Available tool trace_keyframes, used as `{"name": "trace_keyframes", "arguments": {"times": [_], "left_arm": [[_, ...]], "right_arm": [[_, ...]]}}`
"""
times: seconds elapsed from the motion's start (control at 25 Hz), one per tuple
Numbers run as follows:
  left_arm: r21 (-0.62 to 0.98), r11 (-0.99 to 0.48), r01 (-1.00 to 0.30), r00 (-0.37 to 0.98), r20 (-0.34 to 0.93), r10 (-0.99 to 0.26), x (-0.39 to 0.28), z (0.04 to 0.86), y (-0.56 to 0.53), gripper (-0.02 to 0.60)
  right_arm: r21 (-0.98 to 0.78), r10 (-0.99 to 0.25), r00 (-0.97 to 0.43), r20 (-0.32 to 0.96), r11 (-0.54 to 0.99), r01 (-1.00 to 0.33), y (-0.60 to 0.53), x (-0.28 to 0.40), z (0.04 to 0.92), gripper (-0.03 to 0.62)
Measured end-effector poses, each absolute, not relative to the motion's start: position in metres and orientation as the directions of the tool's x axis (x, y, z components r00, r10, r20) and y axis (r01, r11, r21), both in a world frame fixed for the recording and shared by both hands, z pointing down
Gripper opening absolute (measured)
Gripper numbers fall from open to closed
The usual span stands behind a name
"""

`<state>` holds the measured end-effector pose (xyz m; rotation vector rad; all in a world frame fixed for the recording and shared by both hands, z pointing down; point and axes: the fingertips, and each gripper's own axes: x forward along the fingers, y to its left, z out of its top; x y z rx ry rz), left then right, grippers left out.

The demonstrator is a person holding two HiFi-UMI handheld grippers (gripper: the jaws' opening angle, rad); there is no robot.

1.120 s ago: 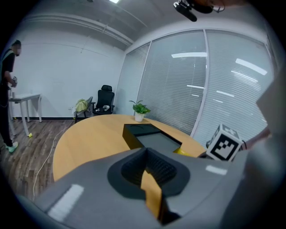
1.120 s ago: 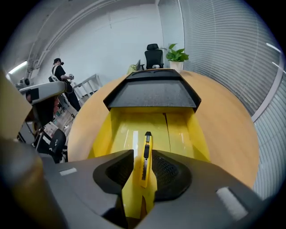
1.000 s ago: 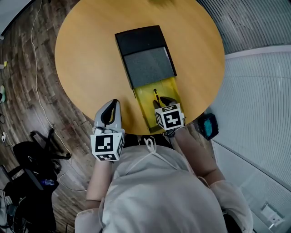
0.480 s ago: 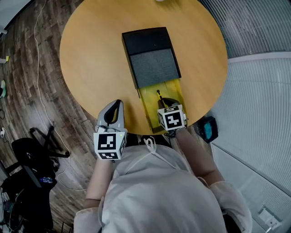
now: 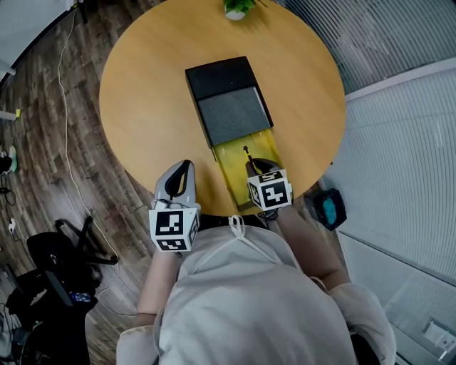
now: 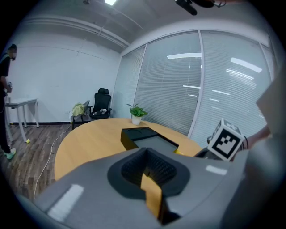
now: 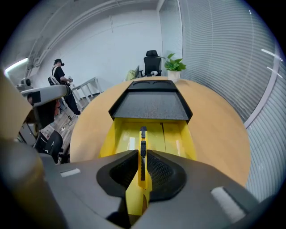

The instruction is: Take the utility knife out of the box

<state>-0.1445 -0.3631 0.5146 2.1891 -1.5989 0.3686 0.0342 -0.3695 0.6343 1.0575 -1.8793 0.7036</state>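
Observation:
A black box (image 5: 224,100) lies on the round wooden table (image 5: 149,93), with its yellow drawer (image 5: 235,167) pulled out toward me. The yellow utility knife (image 7: 142,150) with a black slider points along the drawer. My right gripper (image 7: 142,157) is over the drawer's near end; its jaws are closing, and the pads press on the knife's sides. In the head view the knife's tip (image 5: 246,151) sticks out ahead of this gripper (image 5: 258,165). My left gripper (image 5: 184,165) hovers at the table's near edge, left of the drawer, shut with nothing in it (image 6: 145,154).
A potted plant (image 5: 237,7) stands at the table's far edge. An office chair (image 6: 102,100) and a person (image 7: 58,74) are across the room. A teal object (image 5: 329,207) lies on the floor at the right. Blinds cover the glass wall (image 7: 214,53).
The right gripper's jaws have closed around the knife, and it has lifted a little. The left gripper has also risen slightly beside the drawer.

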Motion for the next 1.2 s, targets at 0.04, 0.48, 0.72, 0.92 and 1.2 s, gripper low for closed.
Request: {"name": "trace_keyframes", "arguments": {"times": [0.04,0.48,0.72,0.92,1.2], "left_arm": [[0.158,-0.271,-0.95,0.313,0.426,-0.849,-0.142,0.509,-0.364,0.006],[0.077,-0.325,-0.943,0.334,0.261,-0.906,-0.13,0.423,-0.378,0.006],[0.037,-0.34,-0.94,0.342,0.149,-0.928,-0.127,0.369,-0.38,0.006],[0.019,-0.349,-0.937,0.349,0.102,-0.932,-0.122,0.347,-0.377,0.006],[0.025,-0.349,-0.937,0.35,0.108,-0.931,-0.119,0.35,-0.372,0.006]], "right_arm": [[-0.064,-0.419,-0.294,0.859,0.482,-0.874,-0.372,0.035,0.625,0.063],[-0.069,-0.68,-0.387,0.622,0.444,-0.893,-0.395,0.036,0.487,0.063],[-0.078,-0.772,-0.418,0.479,0.437,-0.896,-0.389,0.04,0.421,0.063],[-0.075,-0.813,-0.419,0.405,0.427,-0.901,-0.384,0.045,0.392,0.063],[-0.082,-0.813,-0.428,0.394,0.433,-0.898,-0.379,0.045,0.392,0.063]]}}
